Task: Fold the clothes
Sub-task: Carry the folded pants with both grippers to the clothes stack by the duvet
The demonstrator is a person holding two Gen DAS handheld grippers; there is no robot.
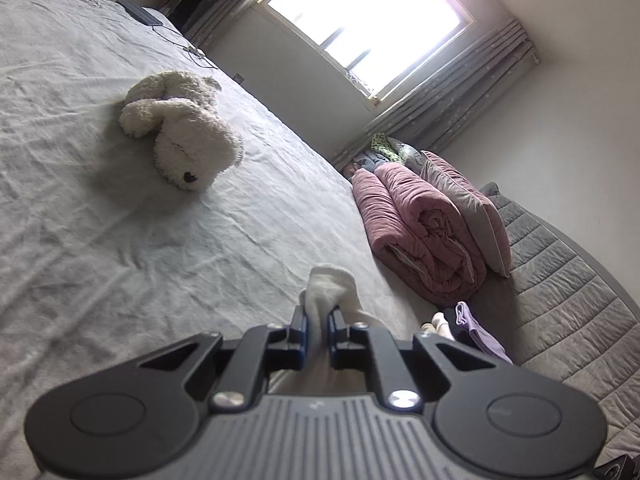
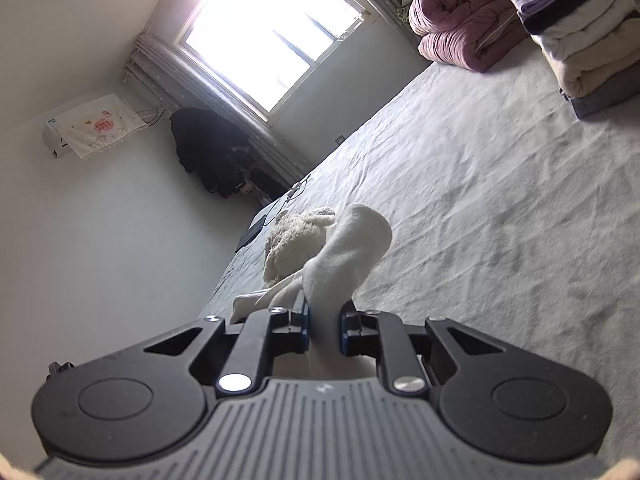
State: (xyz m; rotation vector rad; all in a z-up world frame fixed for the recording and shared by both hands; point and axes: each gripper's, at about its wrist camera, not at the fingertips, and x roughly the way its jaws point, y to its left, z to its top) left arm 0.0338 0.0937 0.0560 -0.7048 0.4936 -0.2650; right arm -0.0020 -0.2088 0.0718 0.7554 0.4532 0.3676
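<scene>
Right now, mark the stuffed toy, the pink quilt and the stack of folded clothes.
stuffed toy (image 1: 188,140): left wrist view, on its body.
pink quilt (image 1: 420,236): left wrist view, on the rolled middle.
stack of folded clothes (image 2: 580,36): right wrist view, on a cream layer.

Two claws show, one per view: the left claw (image 1: 317,326) and the right claw (image 2: 324,322), each clamped on one bunch of white cloth (image 1: 330,286) (image 2: 346,254). On the one bed (image 1: 120,220) lie one plush dog (image 1: 182,128), one rolled pink quilt (image 1: 420,236), one pillow (image 1: 468,208) leaning beside it, and one stack of folded clothes (image 2: 584,28), in which about six layers can be made out. The room has one window (image 1: 372,20), one wall air conditioner (image 2: 92,126) under a cover, and one dark coat (image 2: 208,148) hanging.
</scene>
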